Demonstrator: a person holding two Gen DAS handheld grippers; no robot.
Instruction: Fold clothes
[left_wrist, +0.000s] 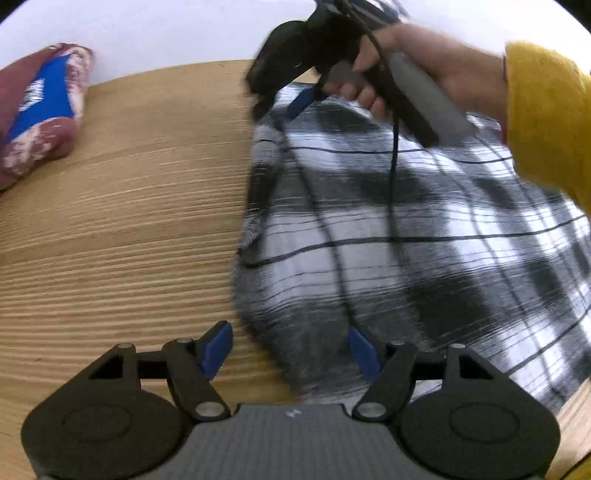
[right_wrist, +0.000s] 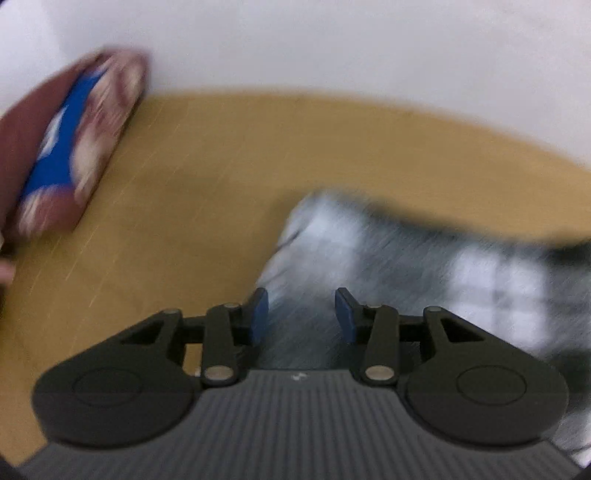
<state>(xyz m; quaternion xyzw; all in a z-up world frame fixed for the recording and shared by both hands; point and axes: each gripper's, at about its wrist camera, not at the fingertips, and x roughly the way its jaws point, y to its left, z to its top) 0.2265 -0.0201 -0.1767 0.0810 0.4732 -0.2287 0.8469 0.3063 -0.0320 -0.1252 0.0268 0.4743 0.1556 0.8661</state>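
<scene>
A black, white and grey checked flannel shirt (left_wrist: 424, 229) lies spread on the light wooden desk (left_wrist: 129, 221). The left gripper (left_wrist: 291, 349) hovers over the shirt's near edge. Its blue fingers (left_wrist: 218, 347) are wide apart and hold nothing. The right gripper (right_wrist: 301, 314), held by a hand (left_wrist: 439, 74) in a yellow sleeve (left_wrist: 550, 118), is over the shirt's far corner. Its fingers (right_wrist: 260, 314) are partly apart, with cloth showing in the gap, but the pads do not press on it. A folded dark red and blue patterned cloth (left_wrist: 44, 110) sits well apart, by the white wall (left_wrist: 166, 33).
</scene>
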